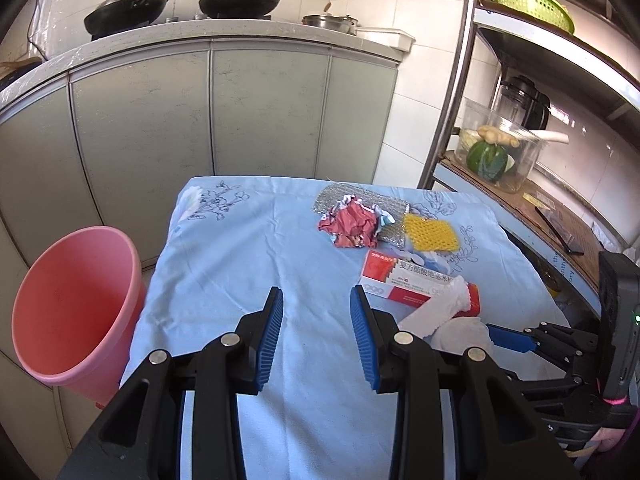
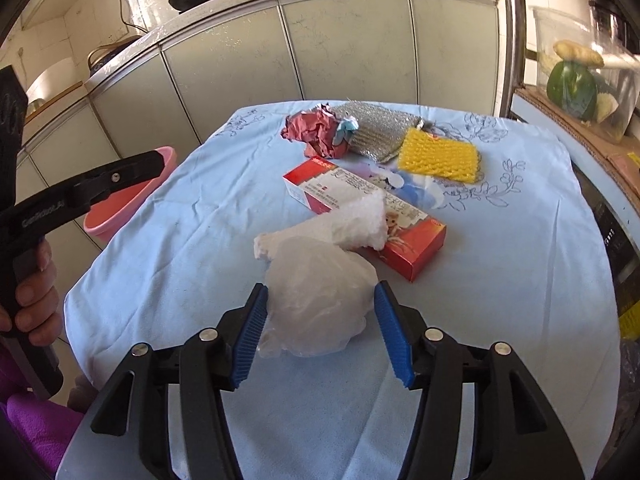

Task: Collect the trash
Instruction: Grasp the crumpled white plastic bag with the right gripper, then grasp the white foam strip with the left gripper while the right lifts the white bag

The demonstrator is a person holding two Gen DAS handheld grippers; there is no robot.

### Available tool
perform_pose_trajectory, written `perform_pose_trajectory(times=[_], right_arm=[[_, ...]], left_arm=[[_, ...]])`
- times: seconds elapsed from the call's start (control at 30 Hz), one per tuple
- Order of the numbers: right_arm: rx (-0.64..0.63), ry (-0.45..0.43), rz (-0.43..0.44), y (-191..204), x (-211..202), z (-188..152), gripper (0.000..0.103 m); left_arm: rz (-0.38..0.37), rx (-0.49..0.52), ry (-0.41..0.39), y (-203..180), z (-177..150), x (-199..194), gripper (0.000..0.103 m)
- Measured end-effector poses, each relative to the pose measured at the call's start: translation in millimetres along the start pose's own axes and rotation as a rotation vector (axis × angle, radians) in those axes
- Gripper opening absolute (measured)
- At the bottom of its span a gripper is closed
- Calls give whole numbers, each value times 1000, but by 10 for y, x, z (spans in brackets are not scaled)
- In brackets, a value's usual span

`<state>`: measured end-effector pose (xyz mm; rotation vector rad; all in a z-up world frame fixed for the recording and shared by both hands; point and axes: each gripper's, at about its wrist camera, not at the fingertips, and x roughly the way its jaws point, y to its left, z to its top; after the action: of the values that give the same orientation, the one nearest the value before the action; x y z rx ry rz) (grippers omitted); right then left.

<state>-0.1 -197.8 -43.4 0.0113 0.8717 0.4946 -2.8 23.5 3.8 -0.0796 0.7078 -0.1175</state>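
Mostly bare blue cloth (image 1: 224,248) w/ kitchen cabinets (image 1: 240,108) behind.

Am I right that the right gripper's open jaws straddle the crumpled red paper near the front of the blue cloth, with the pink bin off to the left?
Not quite. The right gripper has its open jaws around the white plastic wad, not the crumpled red paper, which lies at the far end of the blue cloth. The pink bin is indeed to the left. The right wrist view shows this.

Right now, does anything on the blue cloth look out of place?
Yes: a white crumpled wad lies draped over the red medicine box, and crumpled red paper sits against the silver scouring pad.
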Motion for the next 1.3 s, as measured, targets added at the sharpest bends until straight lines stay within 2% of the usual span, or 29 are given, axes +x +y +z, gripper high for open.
perform_pose_trajectory(times=[0.1,0.13,0.17,0.27,0.5,0.73,0.83,0.9,1.03,1.3], right_arm=[[32,14,19,-72,36,-10,56],[39,14,24,-88,35,-17,53],[45,10,30,-102,24,-23,44],[49,-7,24,-132,-23,-36,40],[85,-78,-15,-259,-243,-63,38],[93,-157,-142,-379,-411,-79,38],[116,-172,-163,-478,-429,-58,38],[132,-176,-173,-539,-419,-50,38],[150,-175,-175,-603,-375,-78,38],[192,-173,-140,-664,-351,-98,38]], left_arm=[[-24,21,20,-66,-10,50,34],[-30,28,26,-89,-14,66,34],[-35,34,30,-112,-14,82,34],[-69,60,55,-203,-22,138,34],[-141,160,102,-482,-54,283,34],[-215,244,187,-707,-59,572,34],[-252,285,227,-778,-71,675,35],[-248,319,238,-830,-88,736,40],[-220,376,255,-905,-106,852,42],[-209,369,277,-906,-88,987,42]])
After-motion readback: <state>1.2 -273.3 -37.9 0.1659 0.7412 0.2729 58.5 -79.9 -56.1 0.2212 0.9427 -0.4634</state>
